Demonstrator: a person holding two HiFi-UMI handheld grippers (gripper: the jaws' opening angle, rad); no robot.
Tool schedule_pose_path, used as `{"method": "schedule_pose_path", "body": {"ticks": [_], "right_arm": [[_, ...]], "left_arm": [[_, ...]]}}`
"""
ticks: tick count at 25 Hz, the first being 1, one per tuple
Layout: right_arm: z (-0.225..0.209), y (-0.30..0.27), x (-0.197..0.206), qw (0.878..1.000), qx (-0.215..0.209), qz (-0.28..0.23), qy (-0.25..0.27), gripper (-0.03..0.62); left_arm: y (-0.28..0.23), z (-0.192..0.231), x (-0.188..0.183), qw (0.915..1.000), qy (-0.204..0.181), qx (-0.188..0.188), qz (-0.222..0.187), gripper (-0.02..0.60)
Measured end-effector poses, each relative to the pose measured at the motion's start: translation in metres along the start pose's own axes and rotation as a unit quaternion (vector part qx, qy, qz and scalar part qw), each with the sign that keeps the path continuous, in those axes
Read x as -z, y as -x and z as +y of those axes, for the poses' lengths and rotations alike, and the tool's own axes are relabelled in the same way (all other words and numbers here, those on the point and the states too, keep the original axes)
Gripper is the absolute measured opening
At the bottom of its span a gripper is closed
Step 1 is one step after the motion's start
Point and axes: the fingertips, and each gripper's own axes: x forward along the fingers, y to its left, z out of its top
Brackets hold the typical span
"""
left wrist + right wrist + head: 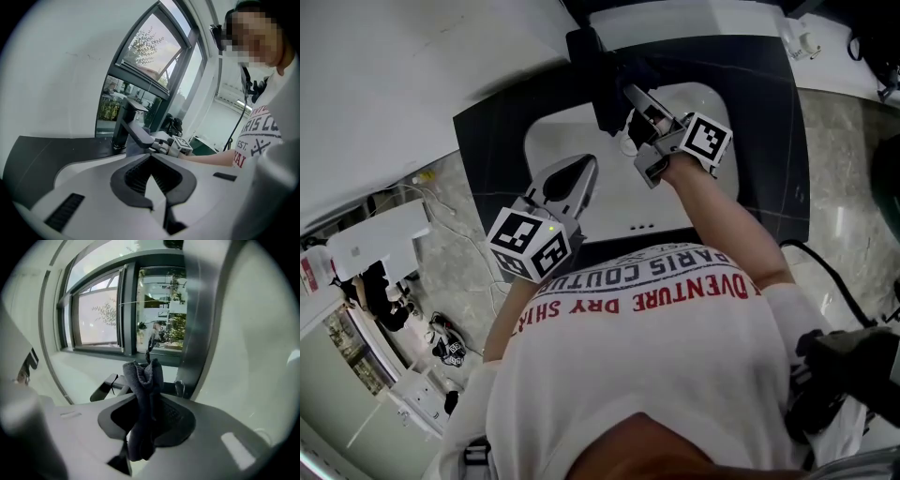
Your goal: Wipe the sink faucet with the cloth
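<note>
Stood in a bright room, with tall window panes [101, 310] behind the basin and pale stone floor [455, 248] to the side. Leaned over a dark counter [487, 141], matt and bare around the cut-out, with a white sink [558, 141] let into it. Faced a black faucet [592, 70] at the back rim of that sink, upright, with the spout reaching forward over the basin. Held the left gripper [581, 173] low over the near side of the basin, well apart from the faucet, jaws pressed tip to tip with nothing between them. Held the right gripper [633, 122] right up at the faucet, just beside the spout, jaws clamped on a dark grey cloth [145, 394] bunched up past the tips and trailing down between the pads. Saw the faucet column just beside the cloth in the right gripper view, but could not confirm contact between cloth and metal from any view. Judged the wiping step to be in hand, at or near contact, with no telling the share of the faucet already covered. Reckoned the next move to call for pressing the bunched end against the column and drawing it along body and spout, with a firm pinch against slipping and care not to knock the hard jaw tips on the fitting.
</note>
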Motion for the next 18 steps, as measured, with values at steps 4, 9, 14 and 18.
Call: {"method": "schedule_pose_path", "body": {"ticks": [4,9,14,18], "right_arm": [[0.004,-0.012,0.003,0.999,-0.025,-0.011,-0.043,0.076],[0.011,-0.017,0.006,0.994,-0.071,-0.018,-0.085,0.076],[0.011,-0.019,0.008,0.987,-0.088,-0.022,-0.134,0.077],[0.011,-0.020,0.008,0.982,-0.102,-0.019,-0.155,0.075]], "left_arm": [[0.001,0.008,0.005,0.9999,0.006,-0.004,0.008,0.000],[0.000,0.011,0.006,0.9999,0.010,-0.005,0.008,0.000],[-0.003,0.010,0.009,0.9999,0.010,-0.002,0.012,0.000],[-0.005,0.009,0.011,0.9999,0.009,-0.001,0.014,0.000]]}}
